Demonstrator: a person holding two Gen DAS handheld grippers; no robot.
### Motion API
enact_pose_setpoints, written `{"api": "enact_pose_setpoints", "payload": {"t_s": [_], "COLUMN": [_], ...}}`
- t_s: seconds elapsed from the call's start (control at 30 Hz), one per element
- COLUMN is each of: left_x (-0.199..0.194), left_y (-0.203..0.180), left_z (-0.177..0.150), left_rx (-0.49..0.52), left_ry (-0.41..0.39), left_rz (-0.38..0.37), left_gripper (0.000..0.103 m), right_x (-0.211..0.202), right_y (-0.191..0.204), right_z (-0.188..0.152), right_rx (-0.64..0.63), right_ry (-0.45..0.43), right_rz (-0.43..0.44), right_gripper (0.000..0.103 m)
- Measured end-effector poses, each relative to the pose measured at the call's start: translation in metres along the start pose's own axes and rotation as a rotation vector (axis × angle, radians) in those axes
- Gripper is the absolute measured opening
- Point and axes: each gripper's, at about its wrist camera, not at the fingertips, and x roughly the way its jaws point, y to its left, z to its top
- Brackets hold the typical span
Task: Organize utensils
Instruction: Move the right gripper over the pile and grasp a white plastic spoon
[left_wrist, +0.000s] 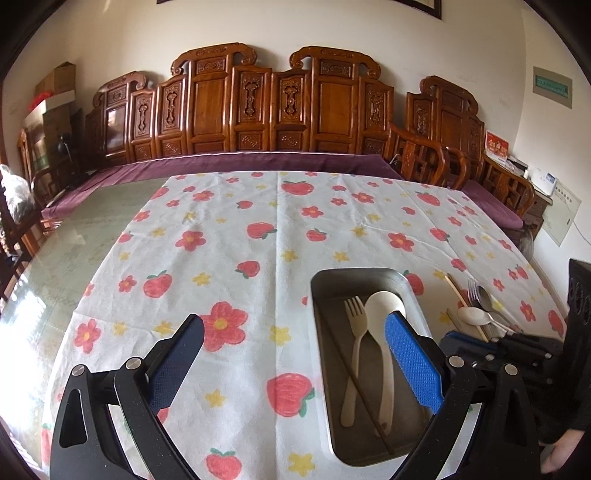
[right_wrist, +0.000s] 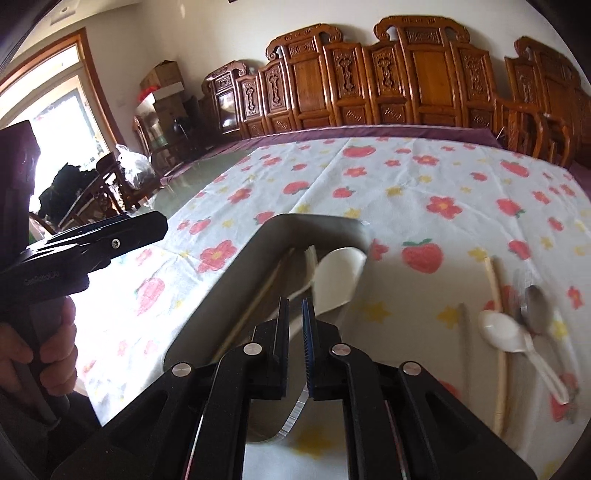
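Utensils (left_wrist: 476, 314) lie just beside tray (left_wrist: 321, 280) rim

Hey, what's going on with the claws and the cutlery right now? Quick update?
Left gripper open, empty. Right gripper shut, empty, over the tray. Fork and spoon inside; more cutlery waits beside. Nothing blocking.

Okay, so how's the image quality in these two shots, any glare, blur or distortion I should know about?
Left wrist view: sharp, though the fisheye bows the tablecloth, and window glare washes out the bare tabletop at far left. Right wrist view: the window is blown out with a bright patch on the cloth below it, and the metal tray and loose utensils look smeared by motion blur.
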Motion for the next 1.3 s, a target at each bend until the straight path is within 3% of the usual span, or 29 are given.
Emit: {"api": "enact_pose_setpoints", "payload": {"t_s": [0.4, 0.47, 0.63, 1.03, 1.3], "left_x": [-0.002, -0.003, -0.003, -0.004, 0.000], "left_y": [-0.045, -0.053, -0.076, -0.124, -0.140], "left_z": [-0.005, -0.007, -0.012, -0.030, -0.035], "left_rx": [0.065, 0.073, 0.101, 0.189, 0.184], "left_ry": [0.007, 0.009, 0.028, 0.057, 0.081], "left_rz": [-0.052, -0.062, -0.098, -0.142, -0.160], "left_gripper": [0.095, 0.095, 0.095, 0.095, 0.095], "right_x": [-0.073, -0.080, -0.093, -0.057, -0.031], "right_y": [-0.070, -0.085, -0.120, -0.167, -0.172], "right_z": [-0.005, -0.008, -0.016, -0.045, -0.041], "right_rx": [-0.048, -0.032, -0.002, 0.006, -0.009], "right_ry": [-0.059, -0.061, -0.070, 0.055, 0.090], "right_rz": [-0.193, -0.212, -0.287, -0.295, -0.214], "right_gripper": [0.010, 0.021, 0.021, 0.022, 0.022]}}
